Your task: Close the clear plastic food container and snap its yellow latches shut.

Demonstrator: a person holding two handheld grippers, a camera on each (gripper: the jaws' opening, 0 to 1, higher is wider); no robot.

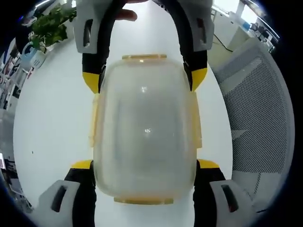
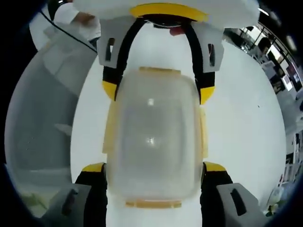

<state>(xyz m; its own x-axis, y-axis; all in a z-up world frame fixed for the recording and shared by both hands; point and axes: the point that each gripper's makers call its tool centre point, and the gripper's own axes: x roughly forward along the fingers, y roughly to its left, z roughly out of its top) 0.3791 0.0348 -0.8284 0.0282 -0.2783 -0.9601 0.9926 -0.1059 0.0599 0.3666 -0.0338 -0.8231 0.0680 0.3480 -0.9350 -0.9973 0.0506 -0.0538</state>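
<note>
The clear plastic food container [image 1: 144, 127] lies on the white table [image 1: 52, 123] with its lid on top. Yellow latches sit at its long sides [image 1: 94, 118] and at both ends [image 1: 144, 57]. My left gripper [image 1: 145, 164] straddles the near end, its yellow-tipped jaws against the container's two sides. The right gripper [image 1: 145, 79] straddles the far end the same way. In the right gripper view, the container [image 2: 152, 137] sits between the right gripper [image 2: 154, 166] at the bottom and the left gripper [image 2: 158, 90] at the top. Whether the latches are snapped is unclear.
A grey mesh chair [image 1: 260, 118] stands beside the table, also seen as the chair [image 2: 42, 118] in the right gripper view. A green plant [image 1: 52, 23] stands at the far left. A person's hand [image 2: 87, 19] holds the opposite gripper.
</note>
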